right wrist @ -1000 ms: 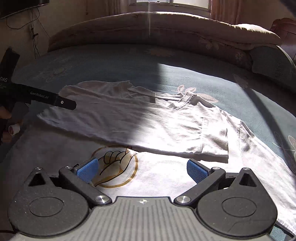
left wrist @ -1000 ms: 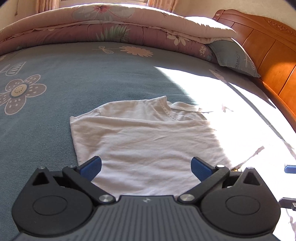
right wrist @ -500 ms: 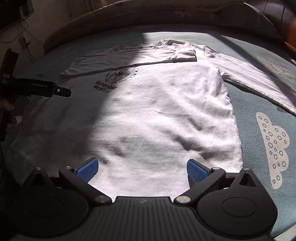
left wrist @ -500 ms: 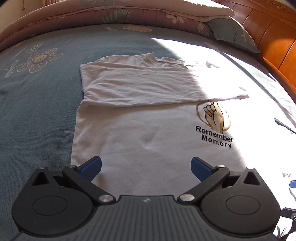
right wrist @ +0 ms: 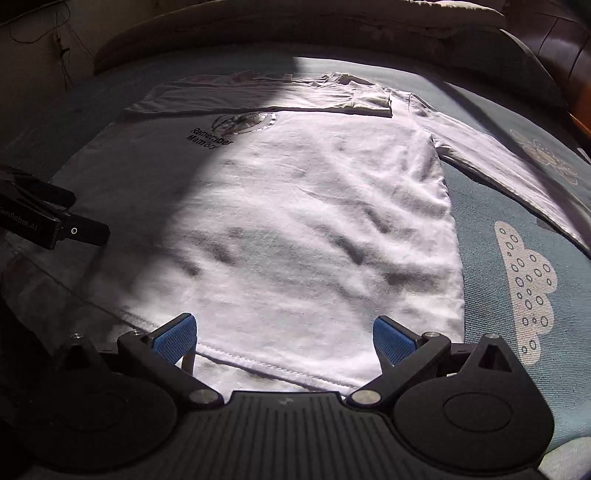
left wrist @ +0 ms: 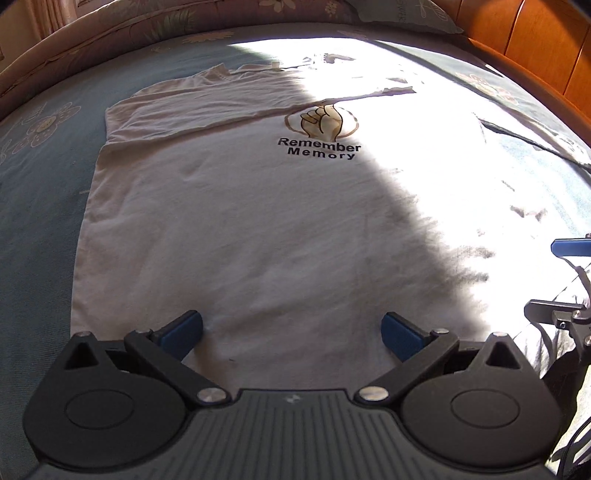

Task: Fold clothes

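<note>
A white long-sleeved shirt (left wrist: 258,229) with a "Remember Memory" print lies flat on the blue bedspread; it also shows in the right wrist view (right wrist: 295,221). One sleeve (left wrist: 221,103) is folded across the chest. The other sleeve (right wrist: 498,166) stretches out to the right. My left gripper (left wrist: 291,332) is open and empty above the shirt's lower part near its left side. My right gripper (right wrist: 284,339) is open and empty over the bottom hem (right wrist: 280,365). The right gripper's fingertip (left wrist: 569,247) shows at the edge of the left wrist view.
The blue flowered bedspread (left wrist: 37,206) covers the bed. A rolled quilt (left wrist: 110,33) and a pillow (left wrist: 402,14) lie at the far side. A wooden headboard (left wrist: 535,40) stands on the right. The left gripper's body (right wrist: 44,221) shows at the left of the right wrist view.
Both grippers have drawn back from the shirt's chest toward its bottom hem. They stay open. The shirt has not moved.
</note>
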`<action>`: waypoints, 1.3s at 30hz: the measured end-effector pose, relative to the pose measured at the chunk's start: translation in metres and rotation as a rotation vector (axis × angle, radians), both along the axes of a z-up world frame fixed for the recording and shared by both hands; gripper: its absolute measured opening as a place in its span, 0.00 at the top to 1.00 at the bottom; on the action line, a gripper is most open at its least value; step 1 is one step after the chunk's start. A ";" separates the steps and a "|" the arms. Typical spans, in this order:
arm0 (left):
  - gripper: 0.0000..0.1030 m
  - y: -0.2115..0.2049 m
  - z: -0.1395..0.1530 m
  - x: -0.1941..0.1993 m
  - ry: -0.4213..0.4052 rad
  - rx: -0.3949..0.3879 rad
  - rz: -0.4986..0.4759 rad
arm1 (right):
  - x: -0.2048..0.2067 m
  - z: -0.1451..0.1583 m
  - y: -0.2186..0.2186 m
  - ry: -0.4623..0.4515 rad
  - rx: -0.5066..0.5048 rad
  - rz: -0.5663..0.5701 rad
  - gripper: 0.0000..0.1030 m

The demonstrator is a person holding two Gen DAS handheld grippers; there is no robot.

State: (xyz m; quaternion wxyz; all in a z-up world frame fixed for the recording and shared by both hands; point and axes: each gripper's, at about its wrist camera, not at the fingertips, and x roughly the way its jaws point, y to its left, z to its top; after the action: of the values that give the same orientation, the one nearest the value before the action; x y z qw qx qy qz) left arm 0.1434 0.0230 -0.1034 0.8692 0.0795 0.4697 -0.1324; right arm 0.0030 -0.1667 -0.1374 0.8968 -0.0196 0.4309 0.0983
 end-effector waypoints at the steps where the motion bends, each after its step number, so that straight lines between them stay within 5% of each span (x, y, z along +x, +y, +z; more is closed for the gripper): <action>1: 0.01 0.001 0.000 -0.003 0.003 0.001 0.003 | -0.003 -0.001 -0.002 -0.015 0.002 0.000 0.00; 8: 0.01 0.006 0.011 -0.014 0.003 -0.008 -0.013 | 0.000 -0.001 0.002 -0.038 -0.013 -0.034 0.00; 20: 0.01 0.011 0.003 -0.012 0.034 -0.006 0.020 | 0.059 0.039 -0.022 -0.128 0.101 -0.054 0.00; 28: 0.01 0.019 0.006 -0.015 0.034 0.003 0.043 | 0.123 0.007 -0.032 -0.003 0.226 -0.048 0.00; 35: 0.01 0.023 0.013 -0.019 0.012 0.001 0.032 | 0.120 0.004 -0.059 -0.006 0.102 -0.209 0.00; 39: 0.01 0.021 0.007 -0.018 0.027 -0.004 0.026 | 0.096 0.021 -0.052 -0.036 0.190 -0.138 0.00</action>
State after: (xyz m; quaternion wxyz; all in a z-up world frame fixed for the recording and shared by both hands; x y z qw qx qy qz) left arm 0.1255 0.0435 -0.0962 0.8646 0.0696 0.4822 -0.1231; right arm 0.0994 -0.2188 -0.1161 0.9068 0.0934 0.4039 0.0761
